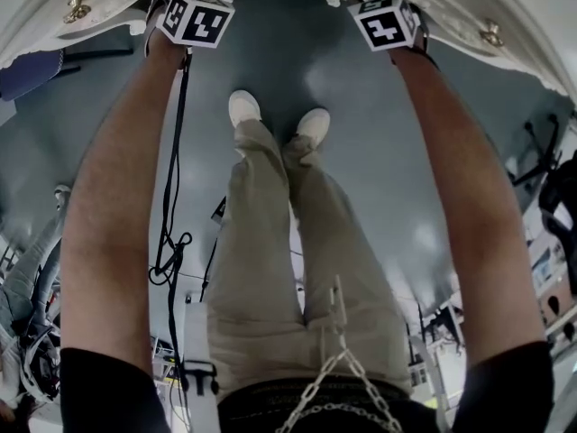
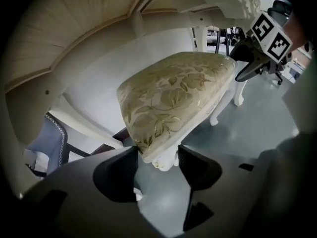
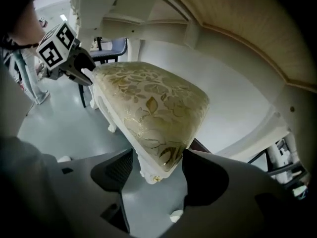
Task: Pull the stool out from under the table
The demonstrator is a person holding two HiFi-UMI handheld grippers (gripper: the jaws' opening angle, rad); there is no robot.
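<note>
**Head view.** Two forearms reach forward to the white carved rim of the desk [image 1: 54,36]. One left tool [image 1: 196,21] and one right tool [image 1: 389,23] each show a single marker cube. The rim covers their jaws here. Two brass fittings [image 1: 77,9] sit on the rim, one near each end. Between the forearms are two legs in beige trousers and two white shoes [image 1: 243,106] on the grey floor [image 1: 361,152]. One black cable [image 1: 171,197] hangs down from the left tool. One metal chain [image 1: 343,391] lies at the bottom edge.

**Left gripper view.** One stool [image 2: 173,95], with a gold floral cushion and a white frame, stands beneath the underside of the desk, which curves over it. The left tool's jaws stand apart, one on each side of the stool's near corner, and the pads do not clamp it. Three white stool legs are visible: one under the near corner and two along the stool's right side. The right tool sits at the stool's far right corner. One grey-blue chair [image 2: 49,138] stands left of the stool, partly behind a white desk member.

**Right gripper view.** The same stool lies under the desk. The right tool's jaws stand apart astride the stool's near corner, not pressing on it, with one white leg just below. The left tool sits at the stool's far left corner. One blue-seated chair [image 3: 110,49] stands beyond the stool.
</note>
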